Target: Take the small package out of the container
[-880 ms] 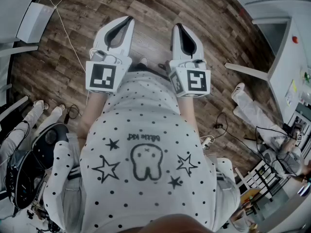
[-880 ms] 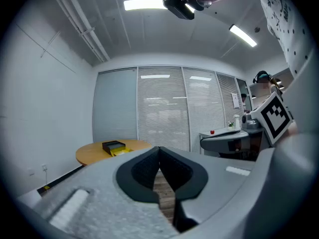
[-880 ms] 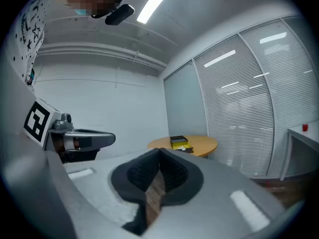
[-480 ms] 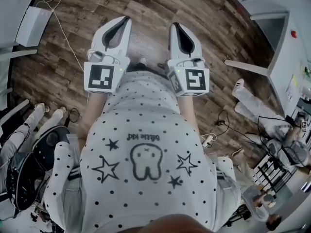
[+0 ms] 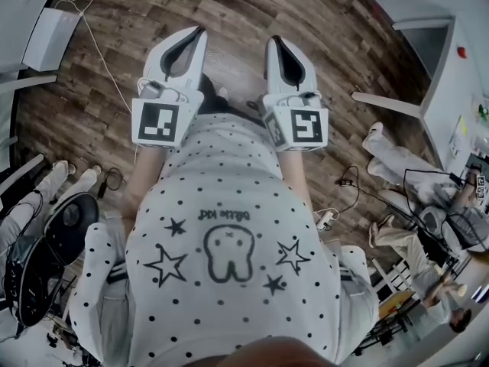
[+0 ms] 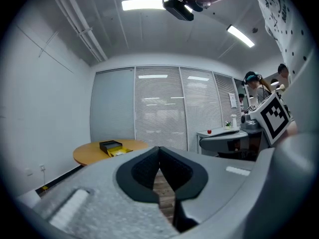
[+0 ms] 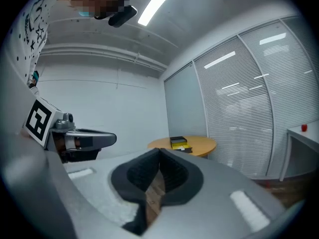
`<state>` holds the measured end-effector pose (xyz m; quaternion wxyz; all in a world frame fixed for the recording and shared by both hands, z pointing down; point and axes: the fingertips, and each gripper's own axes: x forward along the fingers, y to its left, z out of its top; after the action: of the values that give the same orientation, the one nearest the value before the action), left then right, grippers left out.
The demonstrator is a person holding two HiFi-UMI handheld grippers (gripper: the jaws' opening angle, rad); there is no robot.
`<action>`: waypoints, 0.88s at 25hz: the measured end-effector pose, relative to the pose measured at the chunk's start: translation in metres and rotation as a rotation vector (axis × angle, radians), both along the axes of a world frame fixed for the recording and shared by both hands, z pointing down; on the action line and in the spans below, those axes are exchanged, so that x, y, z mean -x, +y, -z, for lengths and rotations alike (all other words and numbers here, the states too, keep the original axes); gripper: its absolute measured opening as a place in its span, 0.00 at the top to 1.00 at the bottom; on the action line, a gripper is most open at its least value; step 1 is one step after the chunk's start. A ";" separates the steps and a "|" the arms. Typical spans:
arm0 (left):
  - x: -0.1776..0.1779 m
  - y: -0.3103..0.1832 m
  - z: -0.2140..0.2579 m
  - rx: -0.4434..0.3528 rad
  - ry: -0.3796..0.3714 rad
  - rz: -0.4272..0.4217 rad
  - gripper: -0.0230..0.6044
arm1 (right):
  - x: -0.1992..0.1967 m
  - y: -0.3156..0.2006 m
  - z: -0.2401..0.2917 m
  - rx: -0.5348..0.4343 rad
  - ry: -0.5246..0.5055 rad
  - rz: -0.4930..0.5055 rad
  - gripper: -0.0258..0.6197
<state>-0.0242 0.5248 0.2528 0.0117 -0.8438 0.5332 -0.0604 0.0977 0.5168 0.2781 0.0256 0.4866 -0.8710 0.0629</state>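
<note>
Both grippers are held side by side in front of the person's dotted shirt, above a wooden floor. My left gripper [image 5: 200, 30] is shut with nothing in it; its dark pads meet at the tip [image 6: 159, 149]. My right gripper [image 5: 274, 40] is shut and empty too [image 7: 159, 151]. Far ahead stands a round wooden table [image 6: 89, 152] [image 7: 199, 144]. On it sits a black open container [image 6: 110, 145] [image 7: 178, 140] with a yellow item [image 6: 118, 152] [image 7: 180, 146] lying against it. The small package itself cannot be made out at this distance.
A white desk [image 6: 219, 133] with a red thing on it stands right of the round table, in front of blinds. A white box [image 5: 50, 33] and cables lie on the floor at the far left. People sit or stand at both sides [image 5: 397, 155] [image 5: 30, 205].
Both grippers have stayed almost where they were, still shut. The people at the lower right of the head view have shifted.
</note>
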 end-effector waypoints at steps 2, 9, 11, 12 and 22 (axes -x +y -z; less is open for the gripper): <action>0.005 0.000 -0.003 0.002 -0.003 0.008 0.95 | -0.001 0.002 -0.003 0.003 -0.003 -0.007 0.95; 0.016 0.000 -0.006 0.012 0.001 0.038 0.95 | -0.010 0.009 -0.007 0.015 0.006 -0.022 0.95; 0.011 -0.008 -0.010 0.022 0.002 0.029 0.95 | -0.015 0.004 -0.009 0.017 0.007 -0.029 0.95; 0.007 -0.016 -0.013 0.032 0.002 0.023 0.95 | -0.019 -0.003 -0.010 0.021 0.007 -0.034 0.95; -0.014 -0.101 -0.004 0.017 0.015 -0.138 0.95 | -0.025 -0.087 -0.011 0.050 0.016 -0.089 0.95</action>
<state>-0.0099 0.4241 0.2563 0.0047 -0.8789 0.4734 -0.0575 0.1232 0.4296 0.2887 0.0420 0.5244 -0.8465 0.0817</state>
